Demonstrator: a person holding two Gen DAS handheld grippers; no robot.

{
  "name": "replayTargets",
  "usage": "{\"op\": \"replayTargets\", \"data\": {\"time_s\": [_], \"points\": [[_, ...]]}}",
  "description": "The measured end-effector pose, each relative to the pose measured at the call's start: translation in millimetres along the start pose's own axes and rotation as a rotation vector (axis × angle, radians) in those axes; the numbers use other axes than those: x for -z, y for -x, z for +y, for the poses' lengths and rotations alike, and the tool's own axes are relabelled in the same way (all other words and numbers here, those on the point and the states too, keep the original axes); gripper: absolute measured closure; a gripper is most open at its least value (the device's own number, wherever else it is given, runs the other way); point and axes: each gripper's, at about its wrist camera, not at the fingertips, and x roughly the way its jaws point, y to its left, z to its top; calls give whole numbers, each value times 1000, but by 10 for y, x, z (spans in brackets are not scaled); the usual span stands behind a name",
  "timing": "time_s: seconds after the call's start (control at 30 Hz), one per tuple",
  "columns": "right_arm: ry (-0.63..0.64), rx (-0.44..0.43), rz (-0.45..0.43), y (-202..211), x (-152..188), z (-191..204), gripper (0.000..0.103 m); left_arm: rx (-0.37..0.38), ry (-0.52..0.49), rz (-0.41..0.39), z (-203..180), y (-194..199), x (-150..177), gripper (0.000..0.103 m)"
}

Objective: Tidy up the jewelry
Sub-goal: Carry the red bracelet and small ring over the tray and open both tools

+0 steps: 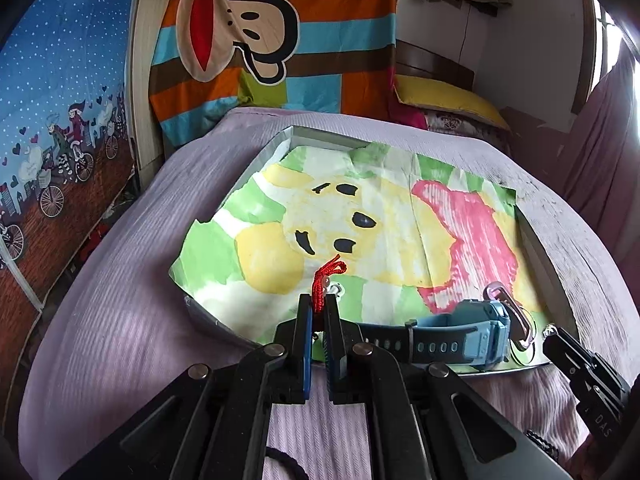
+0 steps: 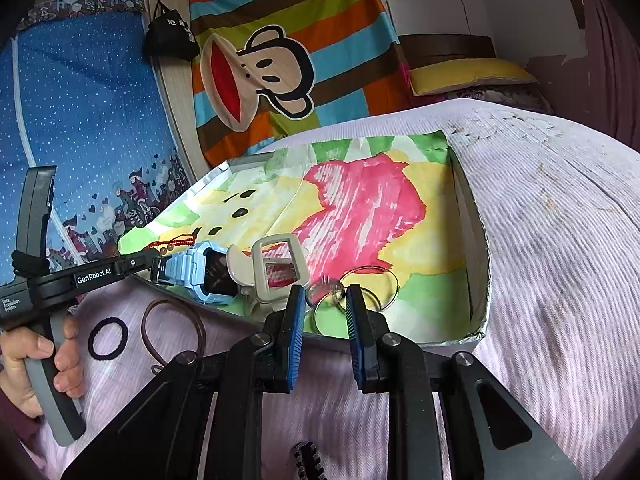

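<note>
Nearest in the left wrist view, the left gripper (image 1: 319,300) has its fingers pressed together on a red braided cord bracelet (image 1: 328,276), whose loop stands up above the tips; in the right wrist view the cord (image 2: 172,242) trails with small beads onto the lining. It is held just over the near-left rim of the shallow silver cardboard box (image 1: 280,142), probably being set inside.

Just beside it, inside the near wall, lie a light blue plastic wristwatch (image 2: 204,276) and a cream rectangular hair clip (image 2: 276,268), grouped along one edge so the middle stays free.

The right gripper (image 2: 325,300) hovers with fingers apart on either side of thin silver wire hoops (image 2: 356,292), not yet closed on them.

On the lilac ribbed bedspread (image 2: 560,240), outside the box, a black hair tie (image 2: 108,338) and a brown cord loop (image 2: 176,328) wait near the person's hand (image 2: 40,364).

Farther in, the box's bear-printed paper lining (image 1: 360,216) is bare, giving wide room; the raised walls are the only things to clear.
</note>
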Motion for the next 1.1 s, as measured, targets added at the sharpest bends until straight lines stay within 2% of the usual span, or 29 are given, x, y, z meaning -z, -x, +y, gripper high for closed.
{"op": "replayTargets", "data": {"time_s": [0.17,0.5,0.57,0.6,0.63,0.67,0.7,0.77,0.87,0.93,0.97,1.1], "points": [[9,-3,3,3,5,10,83,0,-13,7,-26,14,2,97],[49,1,-11,63,6,82,71,29,-30,-16,-66,117,44,95],[49,3,-23,101,-2,79,67,39,-28,-26,-64,164,59,86],[49,4,-32,131,-8,81,65,44,-28,-37,-64,201,69,72],[50,5,-39,150,-16,79,63,43,-29,-49,-65,235,78,53],[52,7,-49,184,-24,83,62,36,-31,-73,-72,296,92,46],[55,9,-59,221,-32,88,60,33,-38,-101,-80,360,105,41],[56,13,-80,294,-48,98,57,37,-50,-123,-92,445,120,41],[47,10,-112,418,-63,100,46,45,-54,-141,-98,583,153,38],[40,11,-134,506,-70,96,36,49,-59,-168,-101,702,197,23],[38,9,-144,556,-68,95,34,46,-60,-185,-94,762,221,21],[28,-8,-180,764,-37,96,14,45,-57,-245,-66,1004,340,6]]}}
